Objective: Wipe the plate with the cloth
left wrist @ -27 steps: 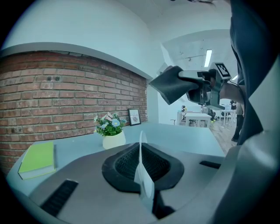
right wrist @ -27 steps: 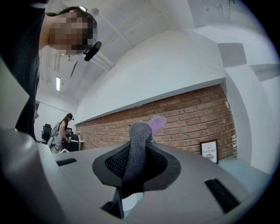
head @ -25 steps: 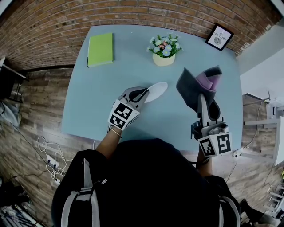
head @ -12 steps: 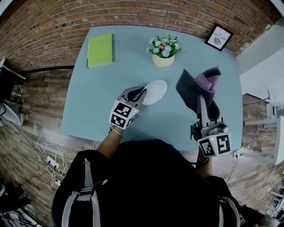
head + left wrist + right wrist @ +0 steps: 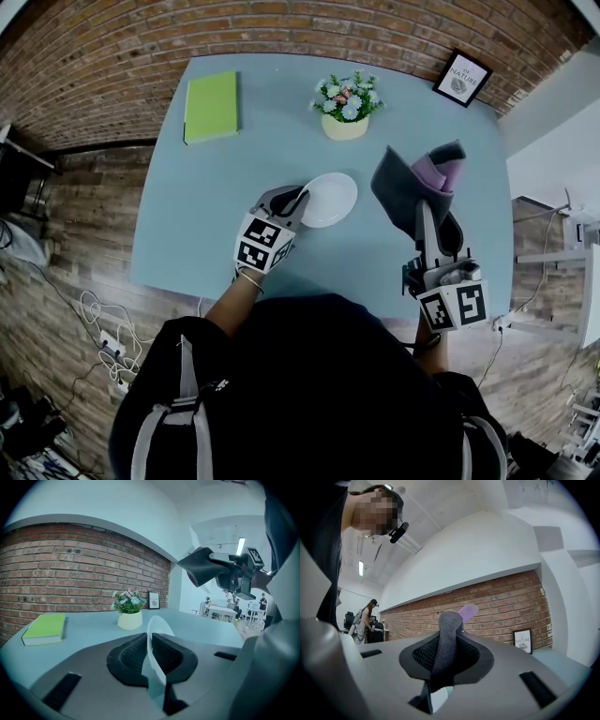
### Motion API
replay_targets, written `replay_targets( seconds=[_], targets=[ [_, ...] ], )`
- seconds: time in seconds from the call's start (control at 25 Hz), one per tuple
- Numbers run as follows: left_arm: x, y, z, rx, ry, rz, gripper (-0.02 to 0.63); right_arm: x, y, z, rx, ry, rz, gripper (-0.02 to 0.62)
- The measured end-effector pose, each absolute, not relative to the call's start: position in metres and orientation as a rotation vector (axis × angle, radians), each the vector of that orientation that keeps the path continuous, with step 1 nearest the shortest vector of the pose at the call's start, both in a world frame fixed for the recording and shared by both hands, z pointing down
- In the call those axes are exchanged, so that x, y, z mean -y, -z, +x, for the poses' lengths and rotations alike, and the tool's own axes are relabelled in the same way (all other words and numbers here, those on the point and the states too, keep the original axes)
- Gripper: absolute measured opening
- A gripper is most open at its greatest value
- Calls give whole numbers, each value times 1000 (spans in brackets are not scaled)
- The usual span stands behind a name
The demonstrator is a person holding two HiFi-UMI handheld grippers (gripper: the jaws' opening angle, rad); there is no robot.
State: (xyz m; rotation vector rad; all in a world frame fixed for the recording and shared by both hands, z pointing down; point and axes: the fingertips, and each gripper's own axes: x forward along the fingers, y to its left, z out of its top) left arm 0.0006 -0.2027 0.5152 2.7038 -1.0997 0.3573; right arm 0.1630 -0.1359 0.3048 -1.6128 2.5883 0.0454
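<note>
My left gripper grips the white plate by its near rim, just above the blue table. In the left gripper view the plate stands edge-on between the two black pads, which touch it on both sides. The jaws of the left gripper have just been opening a little, with the plate still between them. My right gripper is shut on a grey cloth with a purple inner side. It holds the cloth upright to the right of the plate. In the right gripper view, the cloth rises from the right gripper.
A green book lies at the table's far left. A pot of flowers stands at the back middle, just beyond the plate. A framed picture leans at the far right corner. Brick wall lies behind the table.
The plate has turned in the left gripper: its face now shows rounder in the head view and sits slightly further right. The right gripper and cloth have not moved.
</note>
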Motion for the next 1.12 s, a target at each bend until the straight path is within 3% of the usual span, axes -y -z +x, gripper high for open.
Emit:
replay_targets(
  seconds=[1.12],
  targets=[
    [201,-543,4,1094,-404,2619,43,135,-308,162,-2593,-29,-1609,60]
  ],
)
